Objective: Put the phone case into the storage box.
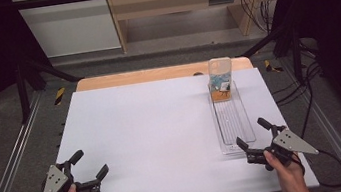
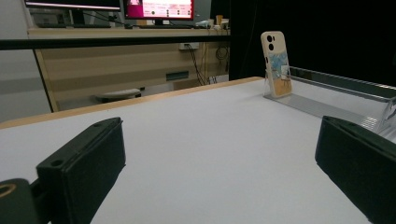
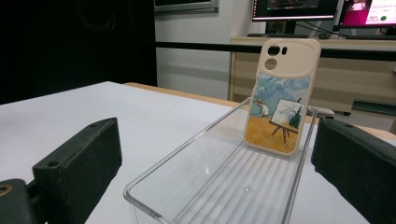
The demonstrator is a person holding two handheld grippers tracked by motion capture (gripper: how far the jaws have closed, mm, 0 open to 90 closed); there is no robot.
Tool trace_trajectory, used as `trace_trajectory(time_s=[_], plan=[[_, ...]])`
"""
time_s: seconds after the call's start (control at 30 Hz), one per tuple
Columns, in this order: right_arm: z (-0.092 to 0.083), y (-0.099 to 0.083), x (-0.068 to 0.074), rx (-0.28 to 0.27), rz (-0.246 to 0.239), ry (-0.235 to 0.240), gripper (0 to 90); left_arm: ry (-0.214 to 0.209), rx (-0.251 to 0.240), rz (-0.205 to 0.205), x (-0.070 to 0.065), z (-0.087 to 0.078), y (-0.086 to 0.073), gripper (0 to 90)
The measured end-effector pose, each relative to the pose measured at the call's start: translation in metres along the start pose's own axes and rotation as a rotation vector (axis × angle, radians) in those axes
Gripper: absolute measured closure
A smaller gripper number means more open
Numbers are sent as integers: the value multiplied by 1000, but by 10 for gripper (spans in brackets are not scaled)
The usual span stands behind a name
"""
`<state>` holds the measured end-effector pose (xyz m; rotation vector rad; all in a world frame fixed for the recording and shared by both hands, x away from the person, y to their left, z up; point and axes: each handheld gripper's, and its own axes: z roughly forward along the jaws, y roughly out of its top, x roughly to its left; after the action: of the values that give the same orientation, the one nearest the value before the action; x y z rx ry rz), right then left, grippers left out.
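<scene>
Fingers point(image 3: 74, 172) frame the phone case's point(image 3: 280, 98) painted easel, blurred from above.

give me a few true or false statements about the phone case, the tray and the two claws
1. The phone case stands upright at the far end of the clear tray. True.
2. The right claw is shut on the phone case. False: its jaws are open and hold nothing, at the tray's near end.
3. The left claw is open above the white table. True.
4. The phone case lies flat on the table outside the tray. False: it stands inside the tray.
5. The case's picture shows a painter at an easel in a yellow field. True.
</scene>
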<state>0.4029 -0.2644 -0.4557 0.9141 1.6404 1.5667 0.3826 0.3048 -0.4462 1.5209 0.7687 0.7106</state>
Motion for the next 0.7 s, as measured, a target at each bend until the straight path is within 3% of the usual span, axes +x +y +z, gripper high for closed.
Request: trace_trajectory(time_s=[0.7], plan=[[16, -4, 3, 25, 3, -11, 23, -8, -8, 5, 0, -1, 0, 10]])
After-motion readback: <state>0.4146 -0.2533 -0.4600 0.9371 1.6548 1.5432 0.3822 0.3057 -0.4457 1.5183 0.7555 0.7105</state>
